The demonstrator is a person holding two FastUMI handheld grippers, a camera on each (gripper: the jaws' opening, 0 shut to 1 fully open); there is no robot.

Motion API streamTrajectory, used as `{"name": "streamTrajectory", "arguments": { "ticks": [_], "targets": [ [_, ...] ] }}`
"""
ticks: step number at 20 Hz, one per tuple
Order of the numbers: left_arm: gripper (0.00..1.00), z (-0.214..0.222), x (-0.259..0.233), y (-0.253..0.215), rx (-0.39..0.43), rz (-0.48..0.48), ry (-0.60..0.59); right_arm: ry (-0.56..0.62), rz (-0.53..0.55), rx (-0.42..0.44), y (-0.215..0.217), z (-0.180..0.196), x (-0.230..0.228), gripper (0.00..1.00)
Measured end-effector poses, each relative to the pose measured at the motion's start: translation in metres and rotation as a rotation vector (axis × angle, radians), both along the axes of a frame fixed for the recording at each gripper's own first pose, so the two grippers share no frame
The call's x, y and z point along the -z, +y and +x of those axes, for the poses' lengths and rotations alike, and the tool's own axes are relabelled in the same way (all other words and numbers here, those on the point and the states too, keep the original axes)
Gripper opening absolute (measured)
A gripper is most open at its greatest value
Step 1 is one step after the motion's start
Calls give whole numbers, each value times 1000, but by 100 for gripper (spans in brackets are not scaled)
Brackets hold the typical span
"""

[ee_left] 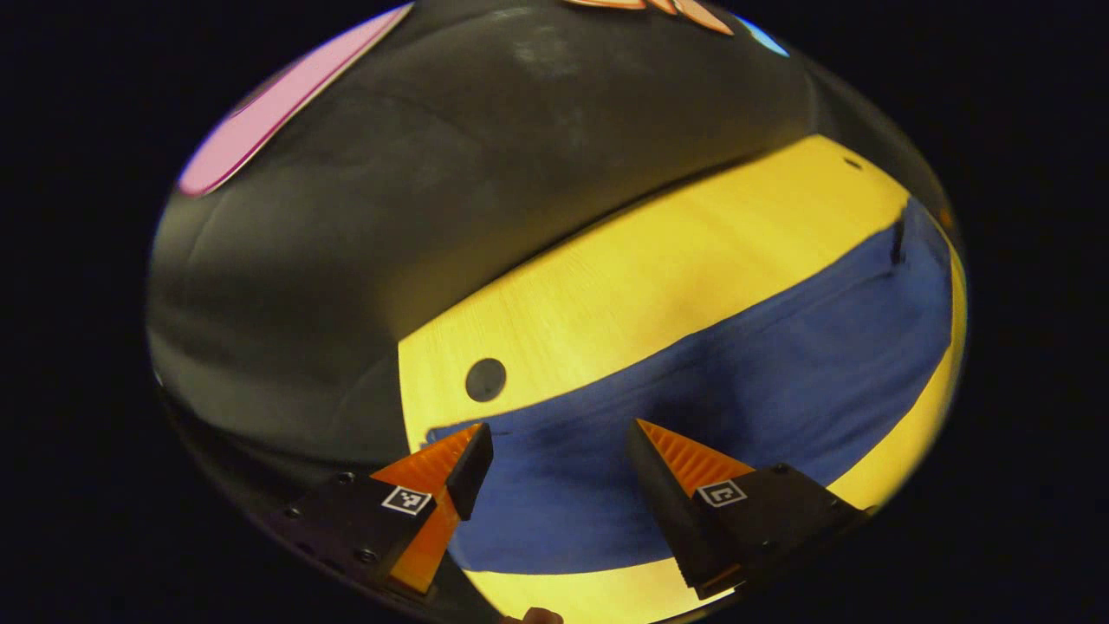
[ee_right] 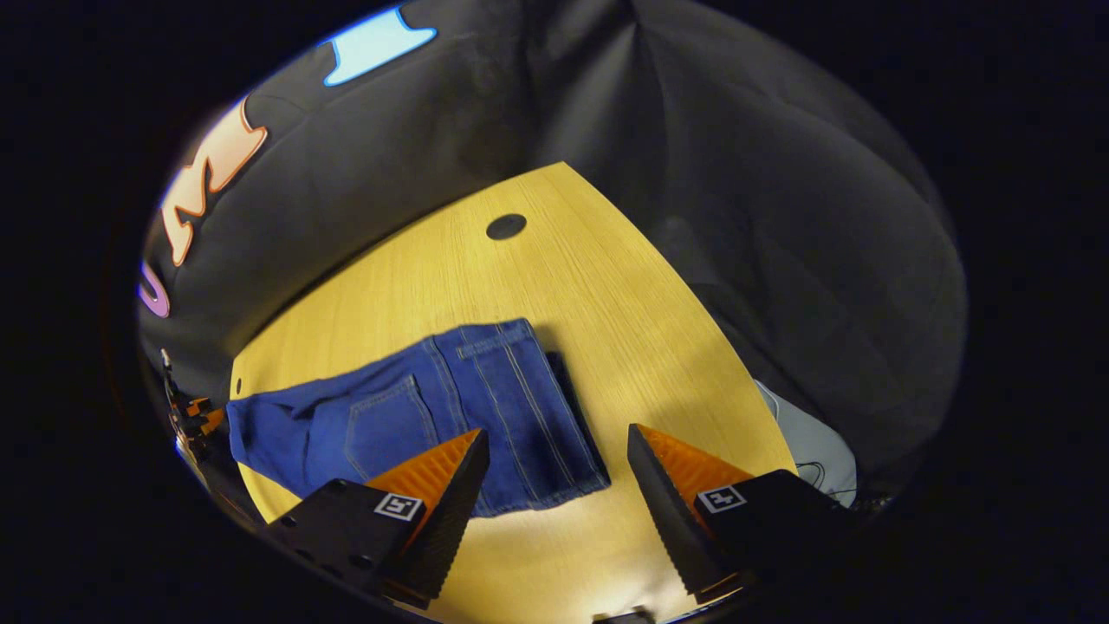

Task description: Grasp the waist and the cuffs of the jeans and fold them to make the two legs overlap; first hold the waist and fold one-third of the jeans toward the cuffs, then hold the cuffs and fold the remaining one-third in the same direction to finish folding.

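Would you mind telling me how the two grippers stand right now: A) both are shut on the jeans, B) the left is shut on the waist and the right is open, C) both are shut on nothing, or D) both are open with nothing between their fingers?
D: the left gripper and the right gripper each show spread fingers above the jeans lying on the wooden table.

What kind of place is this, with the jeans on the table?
Probably a recording booth, not a home: black cloth wall all round, a bare wooden table holding only blue jeans, and an open hand-held gripper above them.
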State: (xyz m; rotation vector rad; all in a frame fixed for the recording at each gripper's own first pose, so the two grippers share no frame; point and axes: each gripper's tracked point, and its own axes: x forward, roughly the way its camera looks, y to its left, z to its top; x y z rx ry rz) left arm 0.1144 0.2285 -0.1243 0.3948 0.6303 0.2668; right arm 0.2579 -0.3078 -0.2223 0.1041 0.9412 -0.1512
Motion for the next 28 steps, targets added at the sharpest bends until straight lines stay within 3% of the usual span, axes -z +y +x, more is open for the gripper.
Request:
{"name": "streamTrajectory", "arguments": {
  "ticks": [4, 5, 6, 7, 10, 11, 12, 13, 16, 17, 19, 21, 22, 24, 25, 26, 28],
  "targets": [
    [96, -16, 6, -23, -38, -64, -115, 30, 3, -39, -6, -10, 18, 95],
    [95, -20, 6, -34, -49, -81, -139, 31, 19, -43, -5, -11, 23, 99],
    [96, -24, 7, -47, -59, -103, -166, 30, 32, -50, -4, -11, 25, 95],
    [95, -27, 7, -60, -66, -128, -198, 32, 40, -61, -4, -12, 30, 99],
    [96, -49, 2, -104, -83, -185, -275, 50, 35, -104, -3, -14, 39, 99],
    [96, -56, 3, -114, -89, -188, -292, 50, 42, -114, -1, -14, 40, 95],
    [96, -61, 5, -123, -98, -189, -291, 49, 47, -125, 0, -12, 41, 99],
    [96, -63, 7, -130, -103, -191, -292, 51, 51, -134, 1, -12, 44, 95],
    [96, -67, 3, -152, -111, -207, -324, 50, 53, -155, 2, -12, 46, 99],
    [96, -68, 0, -159, -107, -213, -339, 43, 45, -161, 3, -11, 46, 95],
    [96, -73, -1, -168, -109, -212, -346, 42, 15, -175, 3, -12, 47, 99],
    [96, -74, -2, -173, -104, -200, -351, 35, -30, -191, 4, -12, 50, 94],
    [96, -76, -3, -173, -107, -198, -348, 28, -39, -193, 5, -12, 49, 98],
    [96, -80, -1, -173, -117, -204, -348, 7, -53, -179, 6, -12, 51, 89],
    [96, -82, 0, -173, -123, -212, -349, -3, -42, -174, 9, -12, 52, 92],
    [96, -83, 1, -174, -128, -219, -347, -12, 7, -170, 19, -12, 55, 85],
    [96, -88, 4, -176, -126, -216, -329, -20, 71, -120, 25, -12, 58, 49]
  ]
}}
